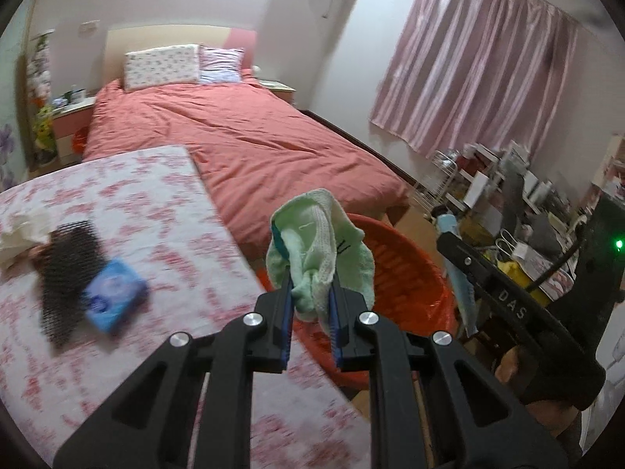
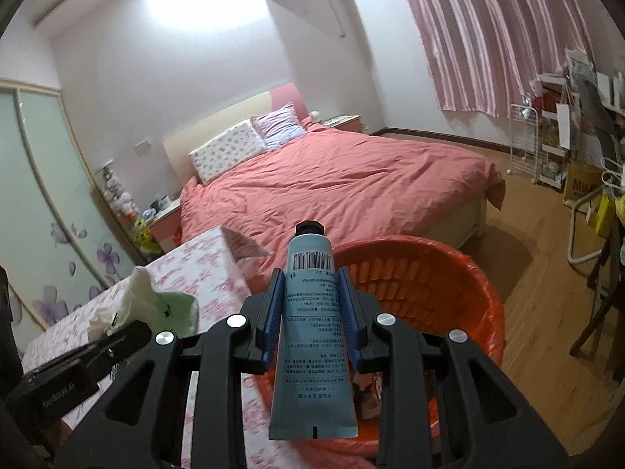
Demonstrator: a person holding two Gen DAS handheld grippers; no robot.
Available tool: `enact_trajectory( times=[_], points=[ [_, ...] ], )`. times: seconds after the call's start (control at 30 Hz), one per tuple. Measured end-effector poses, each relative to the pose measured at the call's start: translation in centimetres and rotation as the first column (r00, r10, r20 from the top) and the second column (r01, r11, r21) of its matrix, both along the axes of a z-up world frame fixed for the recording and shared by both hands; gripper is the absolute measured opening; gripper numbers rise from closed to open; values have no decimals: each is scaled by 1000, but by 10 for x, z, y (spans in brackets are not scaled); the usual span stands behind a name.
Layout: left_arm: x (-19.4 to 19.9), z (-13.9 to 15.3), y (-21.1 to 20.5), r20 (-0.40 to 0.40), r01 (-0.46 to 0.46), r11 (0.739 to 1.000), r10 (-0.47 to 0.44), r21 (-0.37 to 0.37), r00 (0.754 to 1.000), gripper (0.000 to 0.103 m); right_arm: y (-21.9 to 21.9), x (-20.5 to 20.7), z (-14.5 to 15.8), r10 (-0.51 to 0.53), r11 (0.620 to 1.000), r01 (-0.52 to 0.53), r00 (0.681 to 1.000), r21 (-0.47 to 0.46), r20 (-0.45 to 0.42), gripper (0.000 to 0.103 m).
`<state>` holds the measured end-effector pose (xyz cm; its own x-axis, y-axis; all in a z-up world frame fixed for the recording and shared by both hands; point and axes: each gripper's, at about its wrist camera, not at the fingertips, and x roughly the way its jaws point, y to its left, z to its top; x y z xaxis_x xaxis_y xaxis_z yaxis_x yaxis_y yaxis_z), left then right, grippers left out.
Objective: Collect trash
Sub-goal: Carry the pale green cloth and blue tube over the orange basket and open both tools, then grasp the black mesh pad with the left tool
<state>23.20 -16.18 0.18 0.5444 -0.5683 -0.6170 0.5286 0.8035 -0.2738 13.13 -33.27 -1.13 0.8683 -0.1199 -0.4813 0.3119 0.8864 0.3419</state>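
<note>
My left gripper point(image 1: 310, 287) is shut on a light green sock point(image 1: 318, 250) and holds it over the near rim of the orange basket point(image 1: 406, 269). My right gripper point(image 2: 310, 277) is shut on a pale blue tube point(image 2: 310, 336) with a black cap, held above the orange basket point(image 2: 429, 281). The tube also shows in the left wrist view point(image 1: 455, 258), and the sock in the right wrist view point(image 2: 164, 305). A black hairbrush point(image 1: 66, 269), a blue packet point(image 1: 115, 295) and a crumpled white tissue point(image 1: 21, 234) lie on the floral tablecloth point(image 1: 156, 211).
A bed with a salmon cover point(image 1: 254, 133) stands behind the table and basket. Cluttered shelves and a white rack point(image 1: 488, 187) line the right wall under pink curtains point(image 1: 476, 66). Some wrappers lie in the basket bottom point(image 2: 367, 391). Wooden floor point(image 2: 547, 273) lies to the right.
</note>
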Motion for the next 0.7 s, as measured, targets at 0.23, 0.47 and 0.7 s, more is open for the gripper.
enact_trajectory(
  times=[0.23,0.47,0.7],
  points=[
    [17,-19,-50,-37,61,998,-60,27,998,18,-32,7,-14,-48,997,49,999,67,-5,29],
    [33,-49,-61,-98,35,995,-26,93,995,45,-47,14,-34,-75,990,80,996,114,-54,42],
    [30,-52,-27,-48,-38,987,46,154,998,54,-44,11,-38,-83,990,92,992,105,-90,44]
  ],
)
